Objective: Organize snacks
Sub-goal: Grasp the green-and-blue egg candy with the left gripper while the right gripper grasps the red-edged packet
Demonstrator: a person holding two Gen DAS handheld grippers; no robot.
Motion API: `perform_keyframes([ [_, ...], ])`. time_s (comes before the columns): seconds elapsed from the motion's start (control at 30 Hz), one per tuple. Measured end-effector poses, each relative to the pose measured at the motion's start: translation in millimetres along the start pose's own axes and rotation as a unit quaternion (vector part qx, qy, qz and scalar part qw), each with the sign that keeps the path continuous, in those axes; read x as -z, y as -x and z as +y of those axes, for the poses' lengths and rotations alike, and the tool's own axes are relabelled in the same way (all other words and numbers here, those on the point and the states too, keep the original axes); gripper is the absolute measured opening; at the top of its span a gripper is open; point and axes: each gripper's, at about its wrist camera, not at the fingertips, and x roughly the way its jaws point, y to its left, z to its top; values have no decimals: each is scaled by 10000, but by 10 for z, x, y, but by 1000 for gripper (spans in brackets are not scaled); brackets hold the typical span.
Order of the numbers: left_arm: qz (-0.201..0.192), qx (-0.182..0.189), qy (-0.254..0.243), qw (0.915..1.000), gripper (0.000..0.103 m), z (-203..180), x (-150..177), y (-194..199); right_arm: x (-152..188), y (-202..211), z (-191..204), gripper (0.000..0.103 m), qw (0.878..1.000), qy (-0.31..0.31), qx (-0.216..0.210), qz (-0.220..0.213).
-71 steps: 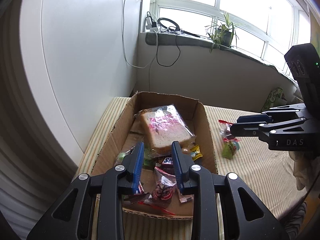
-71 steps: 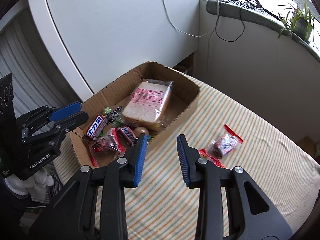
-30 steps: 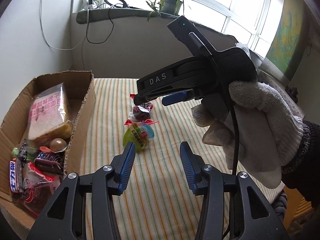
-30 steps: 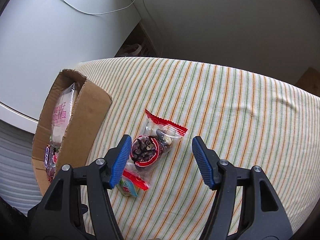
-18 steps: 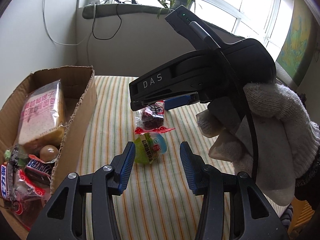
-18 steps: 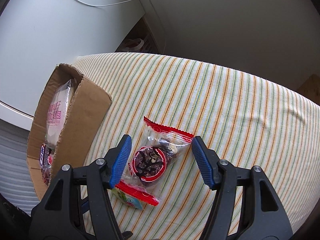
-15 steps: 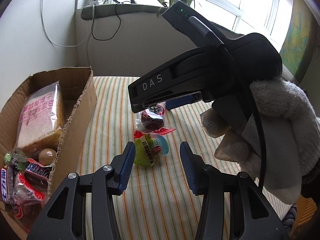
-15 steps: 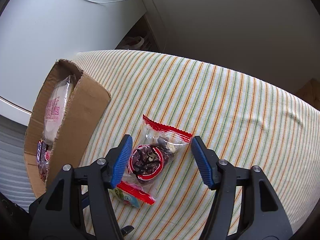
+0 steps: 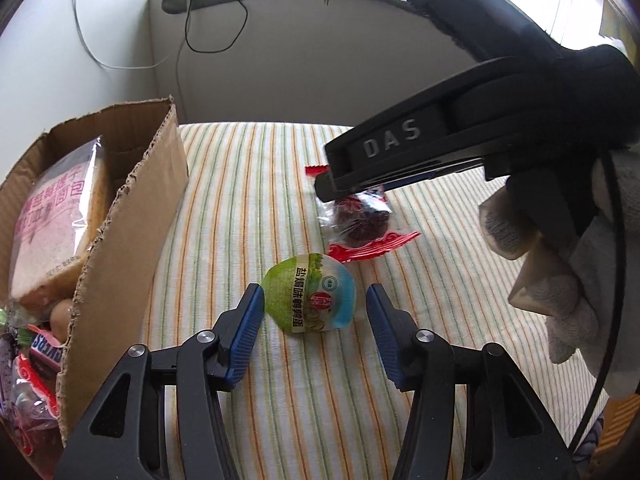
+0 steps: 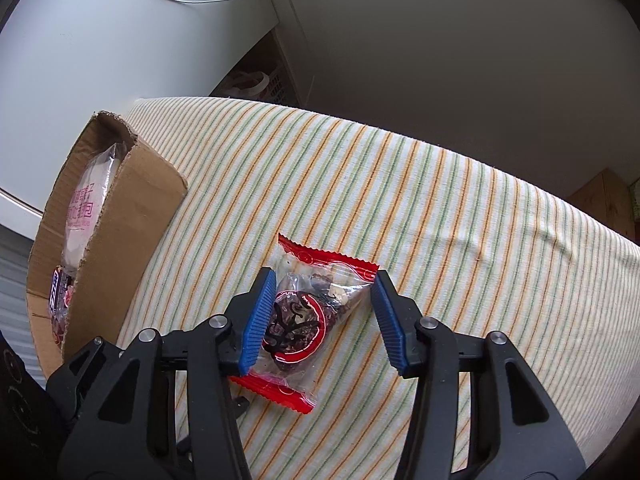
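left wrist: left tongs (image 9: 315, 312) spread, just widened, around egg pack (image 9: 310, 298) on table (image 9: 248, 184); right tongs (image 10: 323, 312) closing, straddling red packet (image 10: 308, 312), no pinch yet. next: pinch, carry to box (image 9: 120, 216).

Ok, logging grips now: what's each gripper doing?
Left gripper: open, green egg pack between its jaws.
Right gripper: open, just been closing around the red-ended snack packet.

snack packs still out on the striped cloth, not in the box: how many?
2. A round green-and-blue sealed pack lies between the left gripper's open jaws; a clear red-edged packet of dark snacks lies between the right gripper's closing jaws. Others may be hidden.
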Motion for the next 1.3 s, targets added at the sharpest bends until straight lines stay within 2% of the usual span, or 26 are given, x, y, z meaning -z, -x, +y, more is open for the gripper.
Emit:
perform_keyframes([
  [0.1,-9,19,60,10000,52,12,-27,-16,11,28,-88,51,10000,-37,0,-19],
  [0.23,-41,-11,57,10000,40,19,-48,-14,79,114,-174,51,9999,-98,-47,4],
  [0.33,-55,-29,18,10000,38,17,-35,-1,133,142,-242,60,9998,-169,-62,12],
  [0.43,-68,-25,56,10000,36,11,-11,9,213,174,-215,60,10000,62,66,-41],
  [0.5,-91,-8,103,9999,34,19,19,52,277,204,-181,54,9998,122,140,-69],
  [0.53,-100,9,115,9999,32,27,21,65,283,218,-177,41,9998,127,125,-77],
  [0.67,-120,20,33,9999,27,-37,61,117,329,285,-204,33,9999,-6,32,-104],
  [0.83,-160,58,49,9998,25,-42,145,210,443,423,-306,32,9994,-245,-17,-251],
  [1.03,-263,124,100,9995,23,-25,153,359,609,705,-362,32,9985,-239,-119,-478],
  [1.3,-429,230,92,9988,19,26,179,550,708,860,-208,32,9977,-111,-144,-658],
])
